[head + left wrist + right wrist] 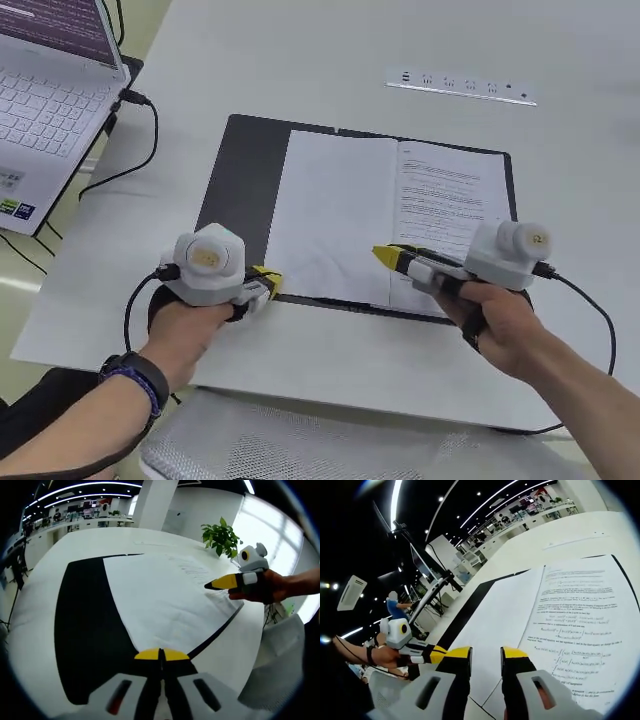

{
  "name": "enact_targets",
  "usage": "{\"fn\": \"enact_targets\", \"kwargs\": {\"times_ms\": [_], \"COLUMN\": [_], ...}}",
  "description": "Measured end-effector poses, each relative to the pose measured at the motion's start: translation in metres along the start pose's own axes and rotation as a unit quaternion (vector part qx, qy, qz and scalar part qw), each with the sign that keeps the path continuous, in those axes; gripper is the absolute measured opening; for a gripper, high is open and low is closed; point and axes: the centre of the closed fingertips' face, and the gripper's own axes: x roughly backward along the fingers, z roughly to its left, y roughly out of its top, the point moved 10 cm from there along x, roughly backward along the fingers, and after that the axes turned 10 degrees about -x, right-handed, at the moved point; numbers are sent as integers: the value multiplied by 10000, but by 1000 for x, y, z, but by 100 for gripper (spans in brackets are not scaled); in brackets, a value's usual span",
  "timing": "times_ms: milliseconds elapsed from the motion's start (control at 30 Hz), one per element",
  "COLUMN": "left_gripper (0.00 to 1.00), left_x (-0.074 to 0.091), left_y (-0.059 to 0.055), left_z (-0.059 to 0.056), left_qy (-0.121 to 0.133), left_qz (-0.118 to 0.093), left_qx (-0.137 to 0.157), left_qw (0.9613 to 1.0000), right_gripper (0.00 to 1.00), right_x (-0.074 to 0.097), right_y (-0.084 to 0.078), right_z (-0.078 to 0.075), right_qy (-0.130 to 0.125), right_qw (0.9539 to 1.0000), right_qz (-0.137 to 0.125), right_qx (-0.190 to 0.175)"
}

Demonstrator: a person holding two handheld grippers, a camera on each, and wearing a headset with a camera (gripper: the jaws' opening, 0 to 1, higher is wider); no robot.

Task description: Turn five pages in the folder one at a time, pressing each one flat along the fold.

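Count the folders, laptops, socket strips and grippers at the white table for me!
Folder: 1
Laptop: 1
Socket strip: 1
Grippers: 2, the left gripper and the right gripper
Total: 5

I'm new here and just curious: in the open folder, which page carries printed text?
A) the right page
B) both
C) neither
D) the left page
A: in the head view the right page shows lines of print, while the left page is blank white.
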Motion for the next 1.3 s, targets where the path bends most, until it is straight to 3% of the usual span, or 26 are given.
{"fn": "enact_targets", "kwargs": {"times_ms": [333,600,1000,1300], "left_gripper": [0,0,0,0], "left_x": [4,0,-2,-3], "left_y": [4,4,5,4], "left_z": [-5,-2,0,2], "left_qy": [65,106,95,68], "left_qz": [70,141,217,219], "left_qx": [10,111,205,181], "left_qw": [10000,9998,9995,9996], "right_gripper": [18,12,0,0], "right_x": [-13,-28,-39,-42], "right_y": [26,42,45,49], "right_z": [-2,-10,-27,-35], "right_qy": [-61,-127,-152,-114], "right_qw": [9999,9991,9983,9973], "right_qz": [-88,-389,-526,-660], "right_qx": [110,-78,-216,-297]}}
